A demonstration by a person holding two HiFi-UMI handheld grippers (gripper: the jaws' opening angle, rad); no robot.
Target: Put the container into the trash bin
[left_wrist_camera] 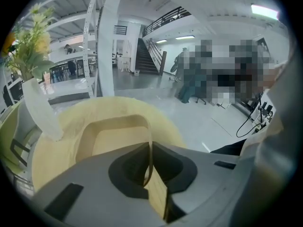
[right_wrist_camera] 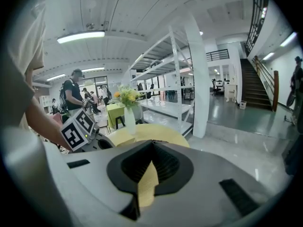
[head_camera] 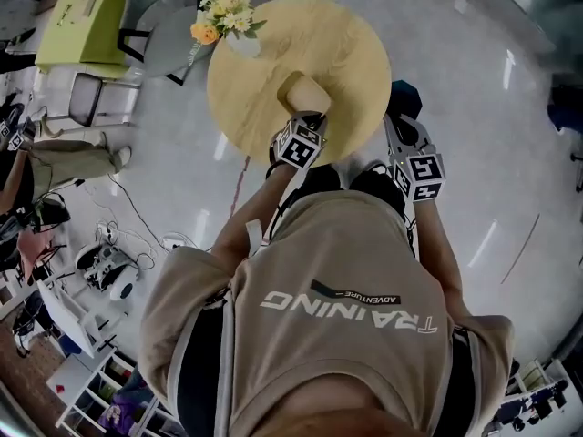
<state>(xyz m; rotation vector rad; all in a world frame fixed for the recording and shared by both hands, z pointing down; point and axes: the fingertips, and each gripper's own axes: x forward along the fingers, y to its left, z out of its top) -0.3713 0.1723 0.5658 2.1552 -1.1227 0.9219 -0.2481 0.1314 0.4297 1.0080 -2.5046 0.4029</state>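
A tan open-top container (head_camera: 304,92) rests on the round wooden table (head_camera: 264,80), near its front edge. My left gripper (head_camera: 308,116) is shut on the container's near rim. In the left gripper view the thin tan wall (left_wrist_camera: 150,155) is pinched between the jaws of the left gripper (left_wrist_camera: 151,167), and the rest of the container (left_wrist_camera: 113,134) reaches out over the table (left_wrist_camera: 52,160). My right gripper (head_camera: 395,126) hangs to the right of the table, shut and holding nothing; its jaws (right_wrist_camera: 152,145) meet at the tips. A dark teal object (head_camera: 404,96), perhaps the bin, stands by the table's right edge.
A white vase of yellow flowers (head_camera: 230,18) stands at the table's far left edge, also in the left gripper view (left_wrist_camera: 40,110). A grey chair (head_camera: 168,35) and a yellow-green table (head_camera: 82,21) lie beyond. White columns and shelving (right_wrist_camera: 199,79) rise ahead on shiny floor.
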